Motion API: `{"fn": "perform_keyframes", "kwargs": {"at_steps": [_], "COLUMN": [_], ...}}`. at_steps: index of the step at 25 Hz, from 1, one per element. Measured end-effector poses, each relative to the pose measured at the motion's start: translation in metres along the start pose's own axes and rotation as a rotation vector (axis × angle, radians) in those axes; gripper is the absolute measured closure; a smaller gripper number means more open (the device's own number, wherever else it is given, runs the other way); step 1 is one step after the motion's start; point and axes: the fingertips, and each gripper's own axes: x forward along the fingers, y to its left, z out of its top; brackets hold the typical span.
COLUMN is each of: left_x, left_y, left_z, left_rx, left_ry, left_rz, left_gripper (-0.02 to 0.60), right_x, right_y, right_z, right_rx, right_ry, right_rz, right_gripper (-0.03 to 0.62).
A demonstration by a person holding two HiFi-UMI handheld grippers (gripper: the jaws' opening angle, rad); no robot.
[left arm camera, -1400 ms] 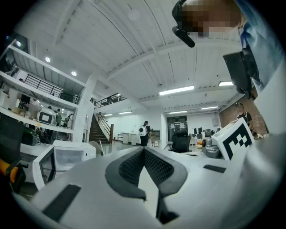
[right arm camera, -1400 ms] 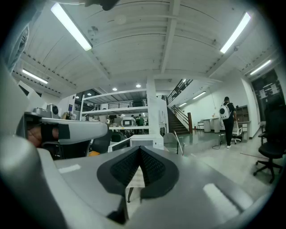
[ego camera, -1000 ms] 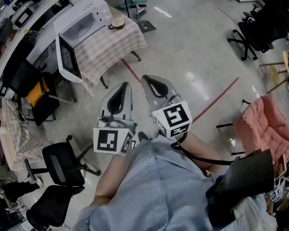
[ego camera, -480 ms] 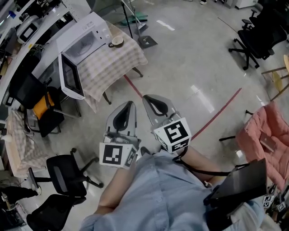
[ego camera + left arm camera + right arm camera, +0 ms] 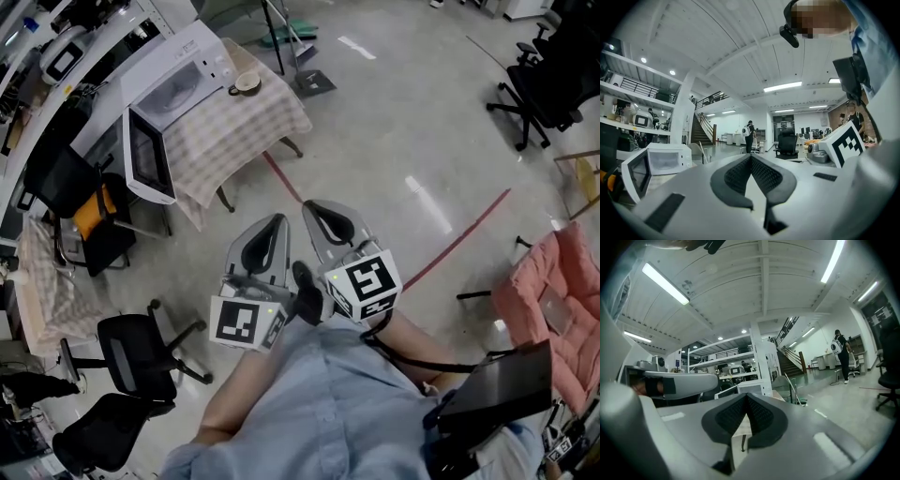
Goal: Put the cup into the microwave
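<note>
- Holds nothing in the left tool (image 5: 277, 221) or in the right tool (image 5: 310, 206); jaws of both pressed together, both pointing level, side by side.
- Places the cup (image 5: 247, 83) upright on the far corner of the checked tabletop (image 5: 234, 141), just beside the microwave (image 5: 178, 75).
- Lies well apart from both tools, ahead and to the left in the head view; probably a little nearer to the left tool.
- Shows the door (image 5: 145, 155) swung open at the near end of the microwave, on the other side from the cup.
- Calls first for an approach to the tabletop, then for opening one tool around the cup.
</note>
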Motion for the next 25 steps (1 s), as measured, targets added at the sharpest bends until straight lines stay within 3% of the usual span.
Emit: {"fn": "perform_keyframes", "kwargs": {"at_steps": [7, 25], "left_x": [0.029, 0.137], "left_y": [0.023, 0.169], "left_z": [-0.010, 0.016], "left_rx": [-0.026, -0.062], "left_ry": [-0.007, -0.074], "left_rz": [-0.013, -0.014], "left_gripper": [0.577, 0.577], "right_x": [0.029, 0.197], "right_y": [-0.020, -0.068], "right_z": [-0.010, 0.021], "right_rx": [-0.003, -0.052], "right_ry": [0.031, 0.052], "right_rz": [-0.007, 0.001], "right_gripper": [0.594, 0.594]}}
